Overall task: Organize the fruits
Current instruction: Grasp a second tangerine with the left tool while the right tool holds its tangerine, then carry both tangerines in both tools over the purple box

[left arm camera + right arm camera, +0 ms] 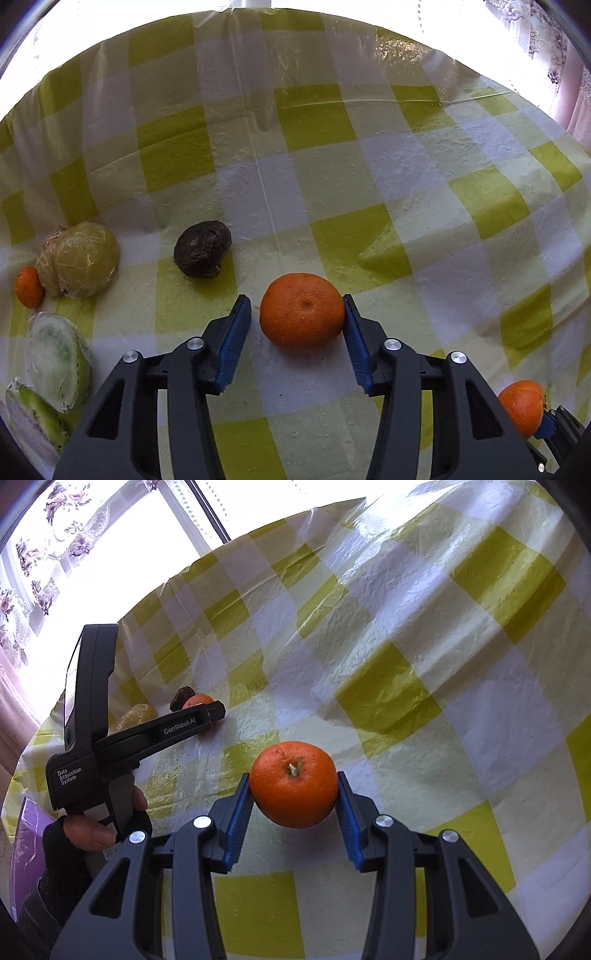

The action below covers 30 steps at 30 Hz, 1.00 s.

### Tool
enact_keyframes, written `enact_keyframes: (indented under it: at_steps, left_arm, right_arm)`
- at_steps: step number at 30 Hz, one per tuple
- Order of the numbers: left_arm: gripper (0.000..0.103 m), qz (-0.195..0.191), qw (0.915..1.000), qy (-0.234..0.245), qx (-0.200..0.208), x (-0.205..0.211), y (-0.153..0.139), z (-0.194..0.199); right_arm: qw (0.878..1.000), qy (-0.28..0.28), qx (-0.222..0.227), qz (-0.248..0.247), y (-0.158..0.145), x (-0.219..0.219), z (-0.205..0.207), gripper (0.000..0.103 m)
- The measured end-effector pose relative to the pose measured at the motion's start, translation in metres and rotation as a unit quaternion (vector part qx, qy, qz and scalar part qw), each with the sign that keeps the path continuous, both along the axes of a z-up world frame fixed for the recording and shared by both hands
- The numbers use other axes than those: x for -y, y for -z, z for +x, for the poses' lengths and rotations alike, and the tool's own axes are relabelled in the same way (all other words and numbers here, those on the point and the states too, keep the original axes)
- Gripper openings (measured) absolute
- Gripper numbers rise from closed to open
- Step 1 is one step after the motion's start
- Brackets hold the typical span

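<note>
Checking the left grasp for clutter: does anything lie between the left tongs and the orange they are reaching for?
Nothing visible does. The orange sits on the checked cloth right between the left tongs, touched on one side, with a small gap on the other. The dark fruit lies farther off, clear of both.

Bright daylight from far window (92, 554), blown out white. Glare on glossy checked tablecloth (399, 51) at far edge. Soft shadows near fruit. Strong fisheye bend, dark corners. Sharp overall.
</note>
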<state>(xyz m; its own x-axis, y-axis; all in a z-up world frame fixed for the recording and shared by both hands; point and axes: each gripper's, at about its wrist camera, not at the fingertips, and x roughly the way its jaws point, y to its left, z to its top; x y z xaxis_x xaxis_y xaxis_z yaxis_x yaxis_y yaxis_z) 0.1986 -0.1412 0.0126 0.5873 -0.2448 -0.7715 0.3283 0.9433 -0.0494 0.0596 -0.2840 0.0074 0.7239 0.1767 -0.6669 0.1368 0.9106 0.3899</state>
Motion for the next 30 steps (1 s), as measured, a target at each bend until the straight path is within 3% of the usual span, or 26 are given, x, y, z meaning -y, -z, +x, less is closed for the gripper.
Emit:
enact_keyframes:
  at_steps: [6,10,16,21,30]
  left_arm:
    - [0.039,-0.027,0.9994,-0.010,0.016,-0.017,-0.011,-0.028]
    - [0.039,-0.068,0.9968,-0.029,0.031,-0.051,-0.019,-0.084]
    - [0.039,-0.123,0.9904,-0.060,0.020,-0.104,-0.017,-0.172]
    - [0.039,-0.112,0.9917,-0.060,0.024,-0.126,-0.008,-0.224]
    - [0.039,-0.122,0.9899,-0.062,0.035,-0.127,-0.007,-0.225]
  right_arm:
    - [1.000,0.002,0.005,0.003,-0.001,0.001,-0.002,0.044]
    - [1.000,0.001,0.006,0.004,-0.001,0.002,-0.002,0.044]
    - [1.000,0.001,0.006,0.004,-0.001,0.002,-0.002,0.044]
    - [1.000,0.000,0.005,0.004,-0.002,0.002,-0.002,0.044]
    - [1.000,0.000,0.008,0.004,-0.003,0.002,-0.001,0.044]
